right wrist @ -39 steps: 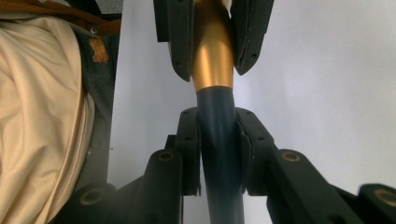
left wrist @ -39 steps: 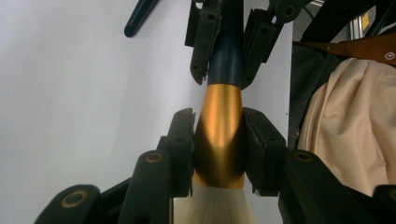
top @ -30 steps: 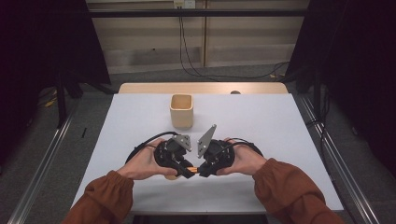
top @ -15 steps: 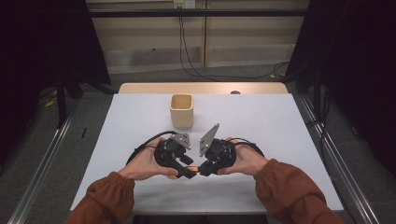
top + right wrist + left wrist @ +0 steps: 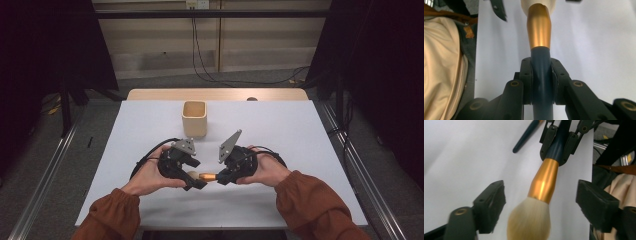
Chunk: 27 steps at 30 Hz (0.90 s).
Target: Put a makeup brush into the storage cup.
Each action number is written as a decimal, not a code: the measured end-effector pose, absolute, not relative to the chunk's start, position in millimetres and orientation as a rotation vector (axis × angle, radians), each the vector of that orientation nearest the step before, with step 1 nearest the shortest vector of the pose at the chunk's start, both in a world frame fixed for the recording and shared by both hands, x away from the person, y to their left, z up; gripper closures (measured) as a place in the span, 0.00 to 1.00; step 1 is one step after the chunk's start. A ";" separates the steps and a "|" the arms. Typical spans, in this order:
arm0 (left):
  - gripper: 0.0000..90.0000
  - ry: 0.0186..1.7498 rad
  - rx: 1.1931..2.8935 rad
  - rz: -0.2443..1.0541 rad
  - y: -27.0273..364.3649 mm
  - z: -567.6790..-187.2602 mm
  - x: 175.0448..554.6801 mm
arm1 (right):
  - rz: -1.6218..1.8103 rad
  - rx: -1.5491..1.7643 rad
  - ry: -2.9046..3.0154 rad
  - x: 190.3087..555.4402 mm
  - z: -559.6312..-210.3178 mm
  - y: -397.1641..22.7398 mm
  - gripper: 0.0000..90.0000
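A white table [image 5: 300, 150] carries the scene, its top plain and matte, with a strip of bare wood [image 5: 217, 94] showing along the far edge. Standing upright on it, toward the far middle, is a square beige cup [image 5: 194, 118], open at the top. In the left gripper view a second brush with a dark blue handle [image 5: 525, 137] lies flat on the white surface. A small dark spot [image 5: 252, 99] sits at the far edge; what it is cannot be told.
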<state>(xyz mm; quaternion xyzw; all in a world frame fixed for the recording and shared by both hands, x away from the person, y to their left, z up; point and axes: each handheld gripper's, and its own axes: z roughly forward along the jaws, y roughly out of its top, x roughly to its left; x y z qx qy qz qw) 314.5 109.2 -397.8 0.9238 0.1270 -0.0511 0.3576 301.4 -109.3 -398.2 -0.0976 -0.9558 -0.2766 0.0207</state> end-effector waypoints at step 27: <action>0.04 0.567 2.178 0.024 157.5 -404.6 311.3 | -1.141 -0.639 -2.827 301.9 -407.6 -169.2 0.84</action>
